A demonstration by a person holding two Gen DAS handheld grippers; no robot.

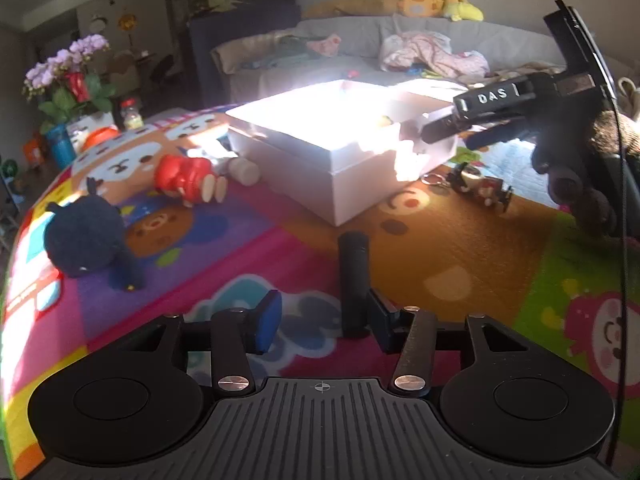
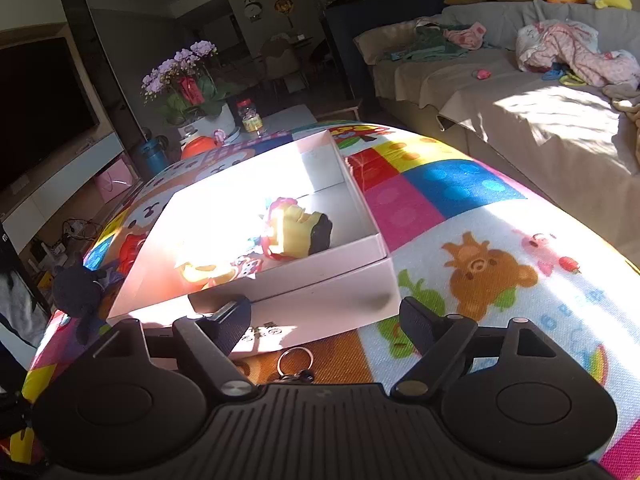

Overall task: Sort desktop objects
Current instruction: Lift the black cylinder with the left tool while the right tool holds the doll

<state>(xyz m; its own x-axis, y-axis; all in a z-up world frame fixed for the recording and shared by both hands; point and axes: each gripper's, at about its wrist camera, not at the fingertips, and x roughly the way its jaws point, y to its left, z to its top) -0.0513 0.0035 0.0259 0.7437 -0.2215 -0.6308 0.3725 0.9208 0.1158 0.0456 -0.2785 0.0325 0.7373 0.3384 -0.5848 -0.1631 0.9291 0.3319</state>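
A white open box [image 1: 340,152] stands on the colourful play mat; it also shows in the right wrist view [image 2: 320,296], holding a yellow and black toy [image 2: 300,230] and other small toys. My left gripper [image 1: 324,320] is open, with a black cylinder [image 1: 353,280] lying on the mat against its right finger. My right gripper [image 2: 324,320] is open just above the box's near wall; it also shows in the left wrist view [image 1: 460,130]. A key ring with a small charm [image 2: 295,362] lies below it. A dark plush [image 1: 86,240], a red toy figure [image 1: 186,178] and a toy keychain [image 1: 480,186] lie on the mat.
A wooden peg [image 1: 244,170] lies by the box's left side. A flower pot [image 1: 74,80] and a jar [image 1: 131,114] stand at the far left. A sofa with clothes [image 2: 540,80] runs along the back and right. A TV [image 2: 40,108] is at the left.
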